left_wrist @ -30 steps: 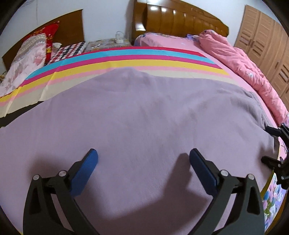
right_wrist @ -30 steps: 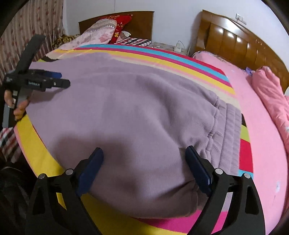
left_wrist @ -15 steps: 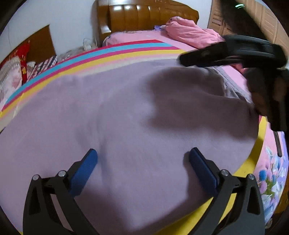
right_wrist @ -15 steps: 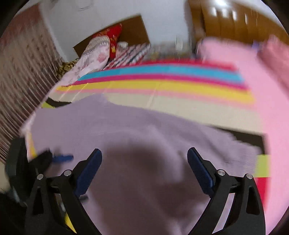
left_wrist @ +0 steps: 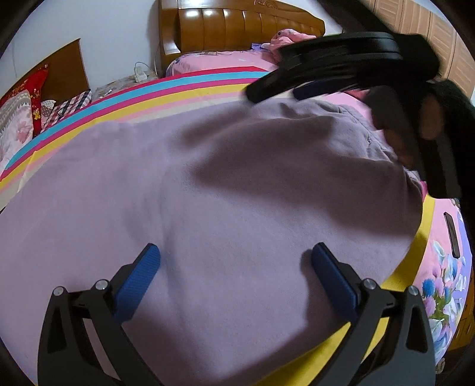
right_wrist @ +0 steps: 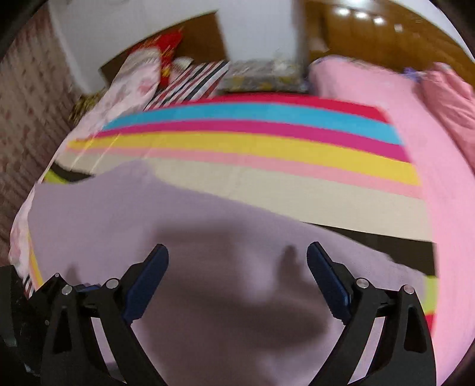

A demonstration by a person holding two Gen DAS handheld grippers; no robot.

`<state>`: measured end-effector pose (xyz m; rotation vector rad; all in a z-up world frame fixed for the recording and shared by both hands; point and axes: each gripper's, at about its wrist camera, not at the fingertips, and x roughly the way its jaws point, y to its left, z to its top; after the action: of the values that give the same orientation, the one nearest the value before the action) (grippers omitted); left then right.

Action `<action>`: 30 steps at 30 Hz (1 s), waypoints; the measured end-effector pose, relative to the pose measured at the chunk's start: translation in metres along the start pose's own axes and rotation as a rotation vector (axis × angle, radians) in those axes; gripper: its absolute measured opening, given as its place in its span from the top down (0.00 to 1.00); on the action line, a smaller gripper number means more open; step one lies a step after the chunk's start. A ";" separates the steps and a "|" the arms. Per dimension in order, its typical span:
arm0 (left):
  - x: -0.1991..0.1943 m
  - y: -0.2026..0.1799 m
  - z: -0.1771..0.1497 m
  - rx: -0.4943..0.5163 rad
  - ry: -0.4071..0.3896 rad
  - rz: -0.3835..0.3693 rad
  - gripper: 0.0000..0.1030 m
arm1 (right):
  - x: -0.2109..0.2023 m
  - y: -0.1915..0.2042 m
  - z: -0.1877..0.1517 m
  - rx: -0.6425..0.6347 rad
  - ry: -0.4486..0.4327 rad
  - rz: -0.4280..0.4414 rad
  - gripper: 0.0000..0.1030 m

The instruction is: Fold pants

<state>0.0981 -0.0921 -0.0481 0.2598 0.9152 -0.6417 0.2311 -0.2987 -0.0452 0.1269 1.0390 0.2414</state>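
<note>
Lilac fleece pants [left_wrist: 225, 190] lie spread flat on a striped bedspread, with the waistband at the right in the left wrist view. My left gripper [left_wrist: 234, 261] is open and empty just above the fabric near the bed's front edge. My right gripper [right_wrist: 237, 261] is open and empty over the pants [right_wrist: 207, 267]; it also shows in the left wrist view [left_wrist: 273, 89], held above the waistband end. The right wrist view is blurred by motion.
The rainbow-striped bedspread [right_wrist: 252, 142] lies beyond the pants. Pillows [left_wrist: 17, 118] sit at the far left, a pink quilt [right_wrist: 448, 101] at the far right, wooden headboards [left_wrist: 237, 26] behind. A dark phone-like object [left_wrist: 451, 234] lies on the floral sheet at right.
My right gripper has swung up and across over the pants towards the left, its view sweeping from the waistband to mid-fabric. My left gripper turned slightly right. Both stayed open.
</note>
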 end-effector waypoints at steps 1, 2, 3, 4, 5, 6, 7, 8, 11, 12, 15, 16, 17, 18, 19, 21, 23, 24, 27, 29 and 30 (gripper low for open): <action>0.000 0.000 -0.001 0.000 0.000 0.000 0.02 | 0.017 -0.004 0.004 0.009 0.046 -0.019 0.12; 0.000 0.001 -0.001 0.001 0.000 0.000 0.02 | 0.024 -0.006 0.004 0.022 0.051 -0.034 0.12; 0.000 0.001 0.000 0.001 0.000 0.001 0.02 | 0.021 -0.006 0.004 0.039 0.027 -0.021 0.12; -0.002 -0.001 -0.001 0.001 0.000 0.002 0.02 | 0.017 -0.010 0.007 0.077 0.001 -0.031 0.12; -0.003 -0.002 -0.002 0.001 -0.002 0.001 0.02 | 0.013 -0.012 0.007 0.105 -0.018 -0.062 0.12; -0.003 -0.002 -0.002 0.000 -0.003 0.000 0.02 | 0.007 -0.012 0.006 0.129 -0.042 -0.115 0.12; -0.004 -0.002 -0.002 -0.001 -0.004 -0.001 0.02 | 0.001 -0.008 0.004 0.137 -0.063 -0.132 0.12; -0.004 -0.002 -0.002 -0.001 -0.004 -0.001 0.02 | -0.004 -0.001 0.002 0.128 -0.080 -0.106 0.12; -0.004 -0.001 -0.002 -0.003 -0.007 -0.005 0.02 | -0.015 0.032 -0.011 0.014 -0.105 -0.095 0.12; -0.004 -0.001 -0.003 -0.005 -0.008 -0.008 0.02 | -0.013 0.044 -0.018 -0.050 -0.097 -0.139 0.12; -0.005 -0.002 -0.003 -0.008 -0.011 -0.012 0.02 | 0.003 0.052 -0.039 -0.140 -0.021 -0.272 0.12; -0.005 -0.002 -0.003 -0.008 -0.011 -0.013 0.02 | 0.012 0.049 -0.046 -0.146 0.014 -0.304 0.12; -0.005 -0.002 -0.003 -0.009 -0.012 -0.015 0.02 | 0.013 0.042 -0.051 -0.137 0.019 -0.299 0.11; -0.006 -0.002 -0.004 -0.009 -0.013 -0.016 0.02 | 0.009 0.035 -0.055 -0.100 0.008 -0.275 0.11; -0.006 -0.002 -0.004 -0.010 -0.014 -0.016 0.02 | 0.009 0.036 -0.057 -0.088 0.008 -0.283 0.11; -0.006 -0.002 -0.004 -0.010 -0.014 -0.017 0.02 | -0.013 0.031 -0.075 -0.089 -0.038 -0.359 0.11; -0.006 -0.003 -0.005 -0.012 -0.016 -0.017 0.02 | -0.031 0.034 -0.090 -0.062 -0.075 -0.291 0.11; -0.007 -0.003 -0.005 -0.013 -0.017 -0.017 0.02 | -0.034 0.035 -0.098 -0.046 -0.079 -0.243 0.11; -0.006 -0.002 -0.005 -0.013 -0.018 -0.015 0.02 | -0.025 0.037 -0.123 -0.108 -0.036 -0.297 0.11; -0.006 0.001 -0.005 -0.012 -0.019 -0.015 0.02 | -0.031 0.032 -0.131 -0.079 -0.054 -0.274 0.11; -0.006 0.001 -0.005 -0.013 -0.020 -0.016 0.02 | -0.033 0.028 -0.133 -0.069 -0.052 -0.279 0.11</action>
<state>0.0926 -0.0868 -0.0461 0.2343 0.9032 -0.6518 0.0967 -0.2814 -0.0787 -0.0744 0.9830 0.0201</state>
